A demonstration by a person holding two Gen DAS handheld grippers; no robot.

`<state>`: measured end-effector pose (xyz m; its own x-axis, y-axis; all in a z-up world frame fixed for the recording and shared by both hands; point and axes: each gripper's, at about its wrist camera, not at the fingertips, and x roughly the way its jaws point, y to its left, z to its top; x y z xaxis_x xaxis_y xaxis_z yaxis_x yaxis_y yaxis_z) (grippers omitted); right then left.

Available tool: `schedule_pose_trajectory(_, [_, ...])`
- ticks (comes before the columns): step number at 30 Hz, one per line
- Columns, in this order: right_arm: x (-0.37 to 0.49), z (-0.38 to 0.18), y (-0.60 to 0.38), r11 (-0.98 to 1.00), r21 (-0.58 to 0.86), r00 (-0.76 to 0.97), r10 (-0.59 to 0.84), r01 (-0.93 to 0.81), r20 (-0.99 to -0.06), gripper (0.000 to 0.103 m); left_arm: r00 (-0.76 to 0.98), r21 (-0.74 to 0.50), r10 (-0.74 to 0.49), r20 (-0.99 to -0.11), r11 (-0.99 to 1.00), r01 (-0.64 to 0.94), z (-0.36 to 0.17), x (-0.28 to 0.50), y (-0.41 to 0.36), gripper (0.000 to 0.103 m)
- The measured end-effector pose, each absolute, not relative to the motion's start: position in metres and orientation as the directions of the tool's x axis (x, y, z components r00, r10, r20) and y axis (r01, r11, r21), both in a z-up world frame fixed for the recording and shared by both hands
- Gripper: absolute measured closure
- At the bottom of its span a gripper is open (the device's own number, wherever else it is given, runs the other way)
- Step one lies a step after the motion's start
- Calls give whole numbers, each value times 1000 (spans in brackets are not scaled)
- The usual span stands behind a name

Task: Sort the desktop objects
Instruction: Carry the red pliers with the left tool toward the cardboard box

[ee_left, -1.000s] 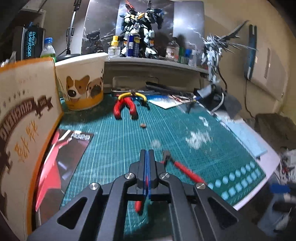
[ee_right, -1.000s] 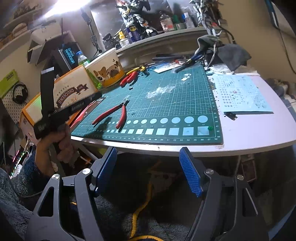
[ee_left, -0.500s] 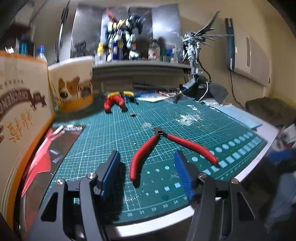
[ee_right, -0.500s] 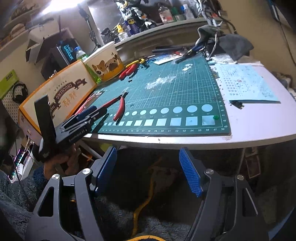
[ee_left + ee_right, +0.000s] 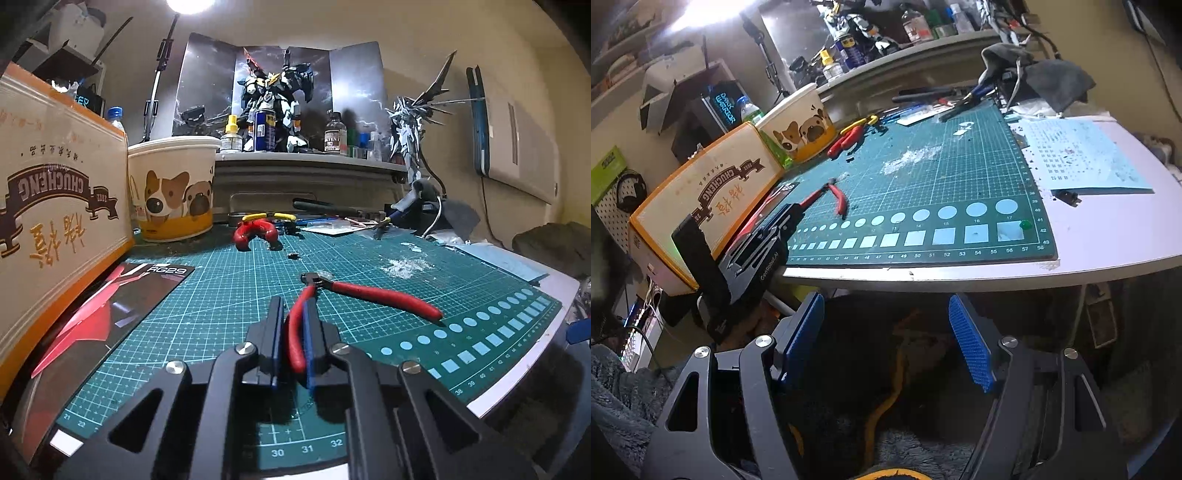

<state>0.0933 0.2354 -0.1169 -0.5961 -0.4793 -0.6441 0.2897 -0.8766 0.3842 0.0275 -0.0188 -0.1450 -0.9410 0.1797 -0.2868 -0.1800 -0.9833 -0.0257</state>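
Cluttering green cutting mat (image 5: 207, 306): red nippers (image 5: 369, 295).

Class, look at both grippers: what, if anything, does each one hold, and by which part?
The left gripper is shut on one red handle of the red-handled nippers lying on the cutting mat. The right gripper is open and holds nothing.

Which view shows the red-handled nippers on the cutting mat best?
The left wrist view: the red-handled nippers fill its centre, one handle pinched in the left claw, head and other handle clear on the mat. The right wrist view shows them small and distant, partly hidden by that claw.
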Motion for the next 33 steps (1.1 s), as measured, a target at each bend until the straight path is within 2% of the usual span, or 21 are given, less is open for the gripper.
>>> schedule_pose_trajectory(4, [93, -116, 236, -877, 385, -598, -478, 288, -643, 35, -937, -58, 180, -299, -984, -170, -136, 27, -23, 94])
schedule_pose_trajectory(8, [92, -116, 236, -878, 385, -599, -476, 285, -643, 35, -950, -48, 168, -264, -986, -161, -109, 28, -25, 95])
schedule_pose_trajectory(19, [92, -108, 233, -868, 389, -608, -494, 308, -622, 35, -960, -38, 153, -235, -988, -148, -49, 21, -30, 96])
schedule_pose_trajectory(22, [92, -107, 236, -865, 400, -609, -499, 305, -616, 35, -964, -25, 157, -213, -988, -155, -20, 21, -29, 96])
schedule_pose_trajectory(30, [93, -104, 230, -843, 422, -601, -536, 334, -593, 35, -959, -85, 160, -233, -986, -143, 75, 19, -59, 96])
schedule_pose_trajectory(33, [93, -104, 228, -828, 444, -591, -557, 343, -583, 35, -945, -126, 176, -276, -981, -146, 105, 18, -84, 96])
